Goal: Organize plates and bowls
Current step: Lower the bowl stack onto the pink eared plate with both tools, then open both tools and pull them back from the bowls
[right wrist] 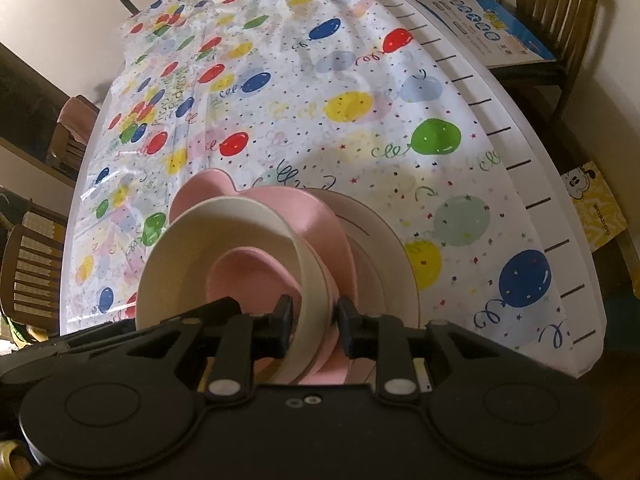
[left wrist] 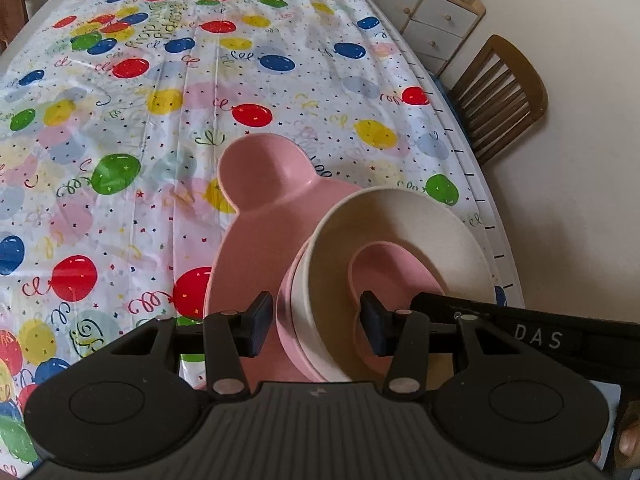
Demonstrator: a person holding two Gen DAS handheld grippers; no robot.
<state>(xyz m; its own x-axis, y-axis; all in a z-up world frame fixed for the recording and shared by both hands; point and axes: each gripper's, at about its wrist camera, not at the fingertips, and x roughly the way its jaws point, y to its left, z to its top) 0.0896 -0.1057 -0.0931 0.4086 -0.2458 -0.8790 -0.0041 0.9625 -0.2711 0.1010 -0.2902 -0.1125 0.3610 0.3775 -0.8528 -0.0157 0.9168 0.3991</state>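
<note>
1. Now the task seems close to its end: the dishes stand in one pile near the corner of the table with the balloon cloth.
2. At the bottom of the pile lies a white plate. On it rests a pink plate with round ears.
3. On the pink plate stands a cream bowl. It sits inside a pink outer bowl, of which only the rim shows, and a small pink bowl lies within it.
4. The left gripper has its tongs about half wide. One pad is outside the nested bowls and one inside, and both lie against the near wall, so I read it as a hold on the cream bowl.
5. The right gripper has narrow tongs, also across the near wall of the cream bowl. I cannot tell whether its pads press on the wall or only stand beside it.
6. The step in hand, I judge, is to settle the nested bowls on the plates and let them go.
7. The next move calls for both tongs to widen enough to free the wall, and then to rise straight away from the rim.
8. A pull to the side could drag the bowls across the smooth pink plate or tip them.
</note>
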